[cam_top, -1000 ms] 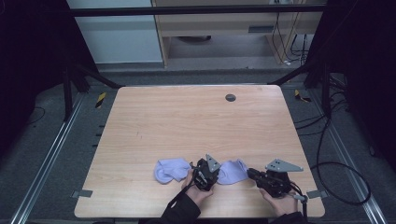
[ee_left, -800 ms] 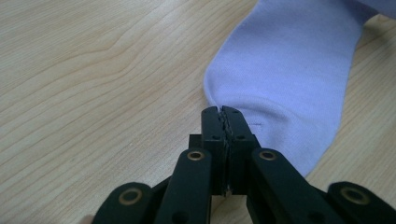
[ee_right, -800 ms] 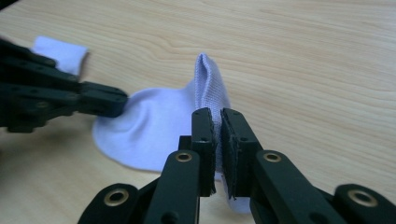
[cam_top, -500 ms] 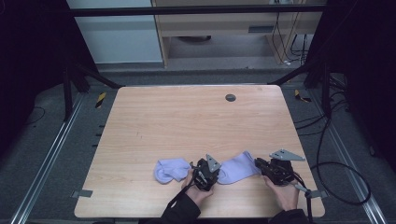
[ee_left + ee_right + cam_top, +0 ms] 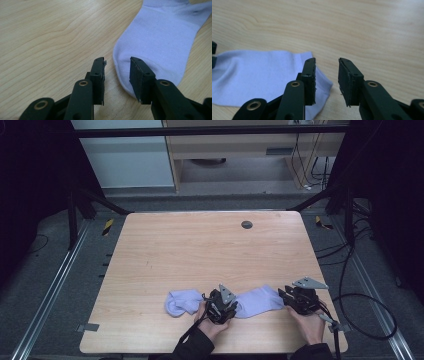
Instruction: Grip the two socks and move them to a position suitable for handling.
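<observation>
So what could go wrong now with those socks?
The left tongs have just opened, yet one pad sits over the flat sock's toe edge; pulling away might drag it. The right tongs, also just opened, stand at its cuff and could snag it too. The other sock lies bunched close by and might get nudged.

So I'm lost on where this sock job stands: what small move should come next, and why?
Probably draw both hands back from the right sock. It lies flat on the table, and the left hand-held gripper and right hand-held gripper have just been opening, nothing pinched. The bunched left sock likely comes next.
</observation>
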Demonstrator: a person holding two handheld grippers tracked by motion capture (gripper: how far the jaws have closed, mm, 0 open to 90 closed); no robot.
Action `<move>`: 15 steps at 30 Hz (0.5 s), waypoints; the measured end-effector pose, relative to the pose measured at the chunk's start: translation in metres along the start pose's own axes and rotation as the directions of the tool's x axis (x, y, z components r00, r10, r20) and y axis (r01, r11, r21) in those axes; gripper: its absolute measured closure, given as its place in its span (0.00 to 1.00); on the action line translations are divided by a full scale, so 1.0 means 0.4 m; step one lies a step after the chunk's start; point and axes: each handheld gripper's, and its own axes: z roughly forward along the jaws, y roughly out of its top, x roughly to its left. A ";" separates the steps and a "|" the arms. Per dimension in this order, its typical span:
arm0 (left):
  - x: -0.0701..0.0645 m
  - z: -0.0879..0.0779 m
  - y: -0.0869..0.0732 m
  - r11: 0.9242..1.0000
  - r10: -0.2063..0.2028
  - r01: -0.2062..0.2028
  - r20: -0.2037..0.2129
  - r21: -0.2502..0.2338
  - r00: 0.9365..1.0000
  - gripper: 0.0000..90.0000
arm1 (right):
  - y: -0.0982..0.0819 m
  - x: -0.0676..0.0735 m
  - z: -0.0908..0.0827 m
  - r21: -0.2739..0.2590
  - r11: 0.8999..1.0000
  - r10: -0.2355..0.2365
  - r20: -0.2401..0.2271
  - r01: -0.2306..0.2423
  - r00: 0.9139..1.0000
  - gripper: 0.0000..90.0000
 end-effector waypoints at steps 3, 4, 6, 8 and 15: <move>-0.003 0.006 -0.001 1.000 -0.001 0.001 -0.003 0.018 1.000 0.74 | -0.008 -0.004 0.019 0.039 0.999 -0.004 0.002 0.004 1.000 0.74; -0.003 0.006 -0.001 1.000 -0.001 0.001 -0.003 0.018 1.000 0.75 | -0.010 -0.004 0.024 0.052 0.999 -0.007 -0.001 0.007 1.000 0.74; -0.003 0.009 -0.002 1.000 -0.002 0.002 -0.002 0.022 1.000 0.77 | -0.012 -0.003 0.034 0.072 0.997 -0.013 -0.002 0.013 1.000 0.75; -0.003 0.010 -0.001 1.000 -0.010 0.010 0.000 0.026 1.000 0.81 | -0.014 0.000 0.042 0.092 0.996 -0.018 -0.006 0.018 1.000 0.78; 0.000 0.011 0.002 0.999 -0.022 0.022 0.003 0.035 1.000 0.97 | -0.012 0.004 0.039 0.114 0.993 -0.011 -0.033 0.015 0.999 0.96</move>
